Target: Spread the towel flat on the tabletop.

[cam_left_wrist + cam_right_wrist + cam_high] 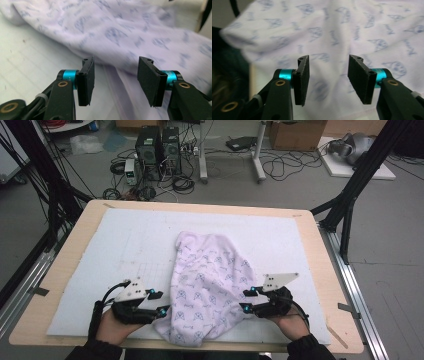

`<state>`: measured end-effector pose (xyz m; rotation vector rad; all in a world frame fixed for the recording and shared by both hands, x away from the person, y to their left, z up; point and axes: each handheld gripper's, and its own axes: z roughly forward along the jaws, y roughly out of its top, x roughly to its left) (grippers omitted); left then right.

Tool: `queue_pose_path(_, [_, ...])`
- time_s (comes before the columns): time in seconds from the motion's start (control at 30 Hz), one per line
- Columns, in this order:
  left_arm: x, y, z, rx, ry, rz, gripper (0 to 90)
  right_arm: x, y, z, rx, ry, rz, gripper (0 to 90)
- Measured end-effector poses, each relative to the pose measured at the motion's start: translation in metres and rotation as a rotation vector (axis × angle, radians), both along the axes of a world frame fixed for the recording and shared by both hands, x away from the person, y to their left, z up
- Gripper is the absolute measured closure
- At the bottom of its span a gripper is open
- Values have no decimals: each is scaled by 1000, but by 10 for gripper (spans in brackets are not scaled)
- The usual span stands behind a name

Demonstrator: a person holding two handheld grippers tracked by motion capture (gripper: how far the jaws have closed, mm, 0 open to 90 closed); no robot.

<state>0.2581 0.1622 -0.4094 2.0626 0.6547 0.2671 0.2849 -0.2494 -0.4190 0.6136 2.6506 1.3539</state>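
Left hand [112,327]: at near worktop edge, dark sleeve behind it, holding left claw.
Left claw [159,303]: released, jaws apart with nothing clamped; tips just beside near-left hem of garment; in left gripper view [113,81] cloth edge lying beyond and under the gap, pads clear of it.
Right hand [291,322]: at near edge, opposite side of garment, holding right claw.
Right claw [247,300]: released, jaws standing apart; tips at near-right edge of garment; in right gripper view [327,78] patterned cloth behind the gap, pads not pressing on it.
Garment [210,285]: pale lilac with small blue print, lying crumpled between both claws; near hem close to front edge of mat, far end bunched toward mat's middle.
Mat [125,245]: white sheet covering most of worktop, garment resting on it.
Worktop [75,245]: light wood, rim visible around mat.
Floor beyond [225,185]: grey, with two dark computer towers [159,149], loose cables [280,167], cardboard box [296,134].
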Motion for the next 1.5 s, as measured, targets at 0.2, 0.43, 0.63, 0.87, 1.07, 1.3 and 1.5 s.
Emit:
queue_pose_path(0.2, [39,-25,-14,21,69,23,506,30,3,-15,-55,35,-67,474])
queue_pose_path(0.43, [42,-30,-20,56,69,2,792,30,16,-24,-142,15,-25,637])
queue_pose_path(0.63, [30,-15,-11,62,34,22,818,26,18,-23,-135,23,16,869])
queue_pose_path(0.87, [8,8,1,51,23,24,823,17,20,-17,-91,50,65,880])
queue_pose_path(1.07, [-15,23,11,62,9,15,824,-6,24,-8,-36,56,117,881])
queue_pose_path(1.3, [-36,35,22,39,-17,-8,674,-19,32,3,-25,49,157,685])
queue_pose_path(1.5, [-4,41,17,-7,-6,62,567,16,23,5,-38,10,-14,560])
